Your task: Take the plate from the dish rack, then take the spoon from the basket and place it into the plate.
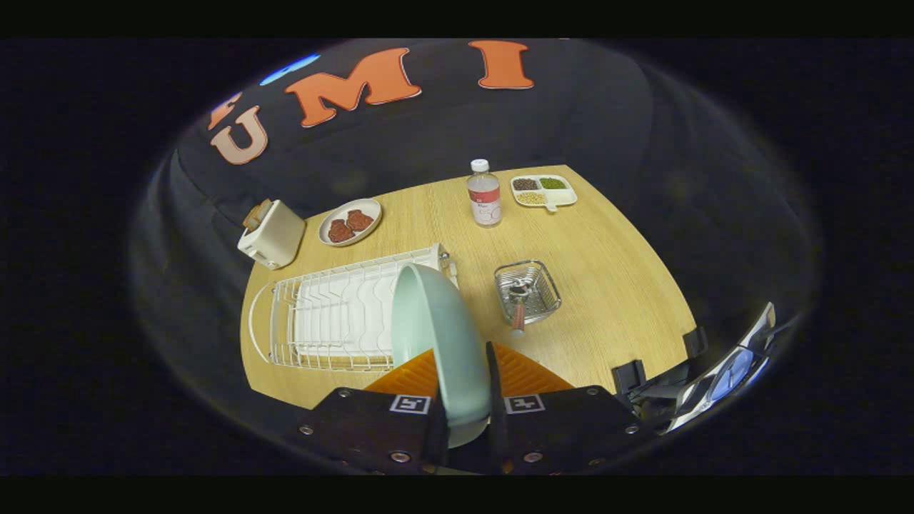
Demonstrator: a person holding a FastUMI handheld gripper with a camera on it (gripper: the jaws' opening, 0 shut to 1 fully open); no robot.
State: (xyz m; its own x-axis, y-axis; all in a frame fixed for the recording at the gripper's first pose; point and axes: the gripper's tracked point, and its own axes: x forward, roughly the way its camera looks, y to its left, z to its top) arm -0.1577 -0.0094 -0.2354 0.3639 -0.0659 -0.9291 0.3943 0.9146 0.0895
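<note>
Black cloth encloses the booth behind a light wooden table (pixel 614 285), which is seen from above and at a slant. The hand-held gripper (pixel 465 400) is held high over the near edge of the table and angled downward, its two fingers clenched on the rim of a pale green plate (pixel 435 328). The plate is held on edge between the fingers and stands up ahead of them, clear of the table, its upper rim overlapping the right end of the white wire dish rack (pixel 335 314) that lies beyond. A square black-and-white marker is fixed to each finger base; no readable writing is carried by them.

Just to the right of the plate, a small wire basket (pixel 528 289) is set on the table, and the spoon (pixel 518 307) lies in it with its brownish handle jutting over the near rim. Farther back, a clear bottle (pixel 484 194) with a white cap stands upright; its label is too small to be read. Beside it a white divided tray (pixel 544 191) of beans is placed. To the left, a plate of reddish pieces (pixel 350 222) and a cream toaster (pixel 271 233) are seen beyond the rack.
</note>
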